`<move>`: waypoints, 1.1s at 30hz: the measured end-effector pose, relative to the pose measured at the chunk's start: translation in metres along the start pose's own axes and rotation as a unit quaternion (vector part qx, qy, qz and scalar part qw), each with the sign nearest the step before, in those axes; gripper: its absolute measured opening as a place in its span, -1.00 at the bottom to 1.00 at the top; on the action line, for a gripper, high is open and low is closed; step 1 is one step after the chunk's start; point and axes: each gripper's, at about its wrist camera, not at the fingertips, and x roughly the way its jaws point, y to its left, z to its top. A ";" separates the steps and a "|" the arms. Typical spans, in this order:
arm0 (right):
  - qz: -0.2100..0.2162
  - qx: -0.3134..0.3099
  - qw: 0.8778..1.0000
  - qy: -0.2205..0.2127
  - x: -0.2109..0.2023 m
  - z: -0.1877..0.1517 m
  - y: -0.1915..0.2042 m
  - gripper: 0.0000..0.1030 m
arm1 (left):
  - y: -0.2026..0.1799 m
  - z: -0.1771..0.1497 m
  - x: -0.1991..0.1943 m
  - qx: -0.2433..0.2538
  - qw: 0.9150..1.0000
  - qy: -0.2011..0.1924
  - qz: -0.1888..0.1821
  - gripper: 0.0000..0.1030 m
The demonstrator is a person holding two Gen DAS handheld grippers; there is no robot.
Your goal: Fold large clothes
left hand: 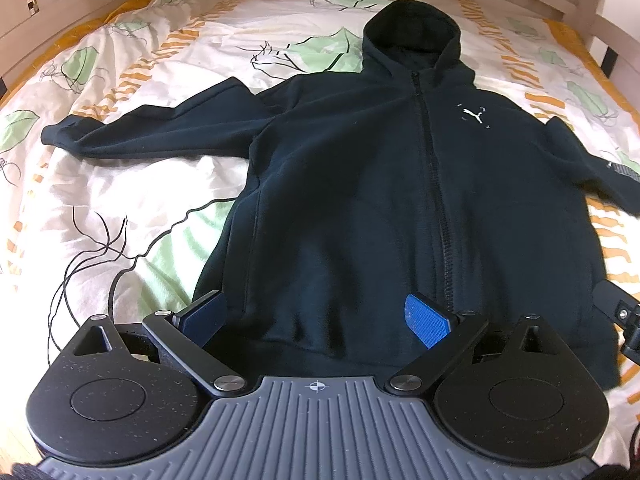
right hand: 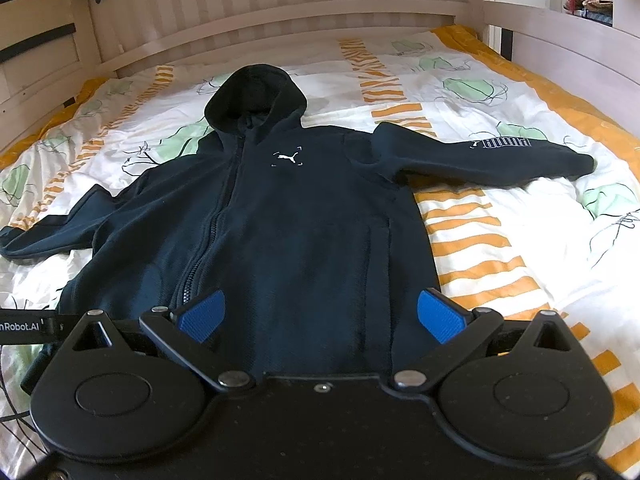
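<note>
Left gripper (left hand: 316, 320): jaws spread wide, nothing held, poised above the hem of the hoodie (left hand: 384, 200) on the zip's left side. Right gripper (right hand: 322, 314): jaws likewise spread wide, nothing held, poised above the same hem on the zip's right side.

Hoodie: laid face up and zipped on the patterned duvet (left hand: 120, 184), hood (left hand: 412, 36) toward the headboard (right hand: 280, 4), hem toward both grippers, sleeves spread to either side. No fold made yet; judged step in hand: first grasp.

Procedure, as judgement:
- Start with a sleeve rather than the hem; body already flat.
- Pinch near the cuff, through the sleeve fabric only, not the duvet beneath.
- Lift just clear, carry across toward the zip (left hand: 432, 184), lay flat along the chest.
- Mirror with the other sleeve.
- Keep the free gripper pressing on the body beside the zip, to stop thick fleece dragging.
- Avoid the thin black cable (left hand: 132, 256) lying on the duvet left of the hoodie hem.

Count:
- Hoodies: one.
- Sleeves: two, left sleeve (left hand: 152, 124) and right sleeve (right hand: 488, 156), the latter bearing printed lettering.
- Hoods: one.
- Chest logos: one (right hand: 287, 157).
- Grippers: two.
- Blue pads per gripper: two.
</note>
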 end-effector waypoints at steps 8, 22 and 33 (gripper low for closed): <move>0.002 -0.002 1.000 0.001 0.001 0.001 0.000 0.99 | 0.001 0.001 0.001 -0.003 1.000 0.001 0.001 0.88; 0.006 -0.004 1.000 -0.002 0.001 0.004 0.003 0.99 | 0.001 0.002 0.001 -0.003 1.000 -0.002 0.000 0.88; 0.005 -0.006 1.000 -0.016 0.004 0.009 0.008 0.99 | 0.010 0.008 0.003 -0.020 0.999 -0.036 -0.022 0.87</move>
